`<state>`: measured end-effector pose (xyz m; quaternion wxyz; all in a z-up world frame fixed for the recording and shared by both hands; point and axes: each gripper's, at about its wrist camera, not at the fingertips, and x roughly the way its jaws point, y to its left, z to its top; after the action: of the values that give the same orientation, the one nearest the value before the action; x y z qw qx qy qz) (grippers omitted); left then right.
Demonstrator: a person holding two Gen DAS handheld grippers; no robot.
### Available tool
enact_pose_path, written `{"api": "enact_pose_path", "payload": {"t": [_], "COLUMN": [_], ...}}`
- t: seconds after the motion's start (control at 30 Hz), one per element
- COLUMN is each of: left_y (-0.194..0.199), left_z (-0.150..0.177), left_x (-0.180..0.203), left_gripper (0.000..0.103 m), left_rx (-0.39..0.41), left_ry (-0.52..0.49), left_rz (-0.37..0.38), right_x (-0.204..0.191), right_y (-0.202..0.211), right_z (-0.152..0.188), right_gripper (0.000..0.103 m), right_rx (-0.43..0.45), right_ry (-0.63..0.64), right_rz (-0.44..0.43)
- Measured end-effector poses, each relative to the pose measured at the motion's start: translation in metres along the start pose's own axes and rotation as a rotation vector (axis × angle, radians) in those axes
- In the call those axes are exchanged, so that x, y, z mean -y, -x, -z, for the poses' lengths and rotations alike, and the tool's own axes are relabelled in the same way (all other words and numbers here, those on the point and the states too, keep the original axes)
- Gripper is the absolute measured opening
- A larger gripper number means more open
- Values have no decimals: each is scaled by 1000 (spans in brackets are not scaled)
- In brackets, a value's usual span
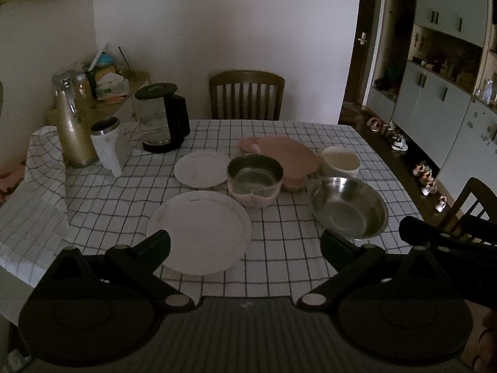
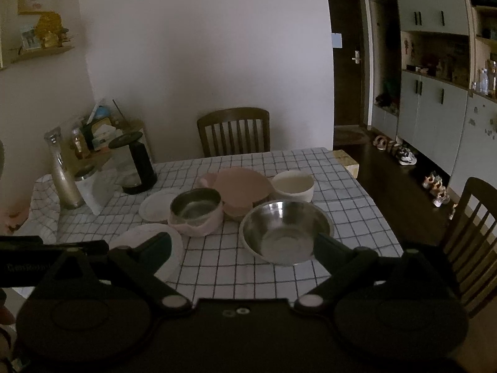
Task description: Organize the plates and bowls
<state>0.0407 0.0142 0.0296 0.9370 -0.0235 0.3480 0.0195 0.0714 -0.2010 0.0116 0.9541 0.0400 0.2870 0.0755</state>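
Note:
On the checked tablecloth lie a large white plate [image 1: 198, 233] near the front and a smaller white plate [image 1: 202, 169] behind it. A steel-lined pink bowl [image 1: 254, 180] stands between them and a pink plate [image 1: 285, 155] that rests on a pink bowl. A white bowl [image 1: 340, 161] sits at the back right, a wide steel bowl [image 1: 349, 206] in front of it. My left gripper [image 1: 245, 242] hangs open above the table's front, its left finger over the large plate's edge. My right gripper [image 2: 243, 245] is open, facing the steel bowl [image 2: 285, 230]. Both hold nothing.
A kettle [image 1: 163, 118], a white cup [image 1: 107, 144] and a tall bottle [image 1: 73, 127] stand at the table's back left. One wooden chair [image 1: 247, 94] is behind the table, another [image 2: 469, 227] at its right. Cabinets and shoes line the right wall.

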Motion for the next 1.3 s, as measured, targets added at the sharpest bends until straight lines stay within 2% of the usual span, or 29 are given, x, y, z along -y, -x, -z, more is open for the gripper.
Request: {"api": "enact_pose_path", "payload": {"t": [0.27, 0.43, 0.5, 0.73, 0.93, 1.0, 1.03, 1.1, 1.13, 1.2, 1.3], "left_y": [-46, -87, -105, -176, -225, -237, -242, -250, -254, -260, -266], "left_z": [-12, -17, -17, -9, 0, 1, 2, 3, 3, 4, 6], "left_x": [-46, -81, -95, -142, -166, -174, -175, -179, -180, -182, -184], "left_gripper": [103, 103, 103, 102, 88, 79, 76, 70, 67, 55, 50], "left_rx": [-10, -45, -54, -138, -232, -253, -264, -285, -290, -309, -326], "left_ry": [18, 43, 41, 33, 49, 50, 50, 50, 49, 51, 51], "left_rz": [30, 20, 0, -39, -14, -20, -17, -1, 0, -7, -3], "right_x": [-29, -48, -56, -83, -101, -105, -106, -106, -107, -107, -111], "right_y": [-49, -93, -112, -180, -230, -243, -249, -261, -265, -272, -280], "right_z": [-7, -4, -2, 11, 24, 28, 30, 32, 33, 36, 41], "right_gripper": [99, 98, 92, 83, 71, 65, 63, 51, 50, 49, 40], "right_rx": [-26, -82, -107, -222, -320, -345, -362, -399, -411, -431, -464], "right_ry": [50, 90, 104, 160, 179, 182, 177, 149, 136, 116, 115], "right_rz": [-15, -19, -20, -38, -53, -58, -63, -63, -65, -73, -79]}}
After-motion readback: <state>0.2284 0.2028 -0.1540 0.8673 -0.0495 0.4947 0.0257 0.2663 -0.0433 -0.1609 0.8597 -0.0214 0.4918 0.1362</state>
